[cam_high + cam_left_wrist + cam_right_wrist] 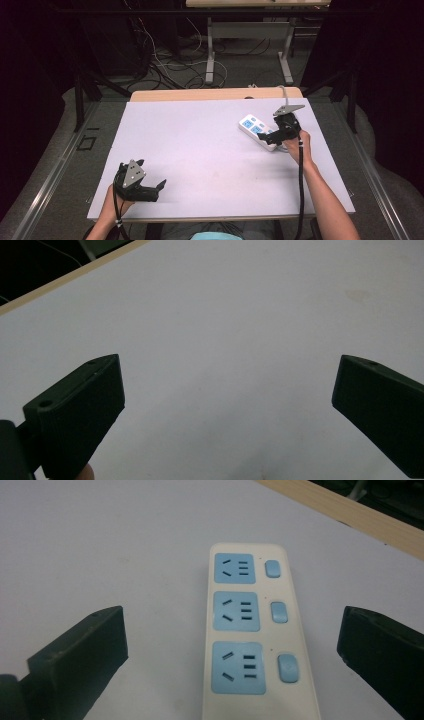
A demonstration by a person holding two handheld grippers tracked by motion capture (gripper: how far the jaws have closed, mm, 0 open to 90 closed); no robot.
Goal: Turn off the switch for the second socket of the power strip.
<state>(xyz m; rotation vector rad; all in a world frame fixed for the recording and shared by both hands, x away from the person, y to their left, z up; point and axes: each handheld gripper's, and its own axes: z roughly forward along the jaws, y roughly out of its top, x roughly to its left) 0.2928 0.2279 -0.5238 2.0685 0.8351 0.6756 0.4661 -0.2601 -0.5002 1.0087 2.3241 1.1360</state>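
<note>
Up in the high view, the left gripper [159, 186] is sitting near the table's [200, 145] front left corner, held in the person's left hand [114, 205], with its jaws spread and pointing toward the middle of the white surface. Well apart from it, the right gripper [262, 136] is hovering at the near end of a white power strip [254, 129], gripped by the right hand [299, 145]. Along the left gripper view, the left gripper [227, 405] is showing both jaws wide apart with bare white table [225, 315] lying between and beyond them. Along the right gripper view, the right gripper [232, 652] is also standing spread, and the power strip [252, 630] is lying lengthwise between its jaws, touching neither, its three blue sockets facing up with a blue switch beside each
</note>
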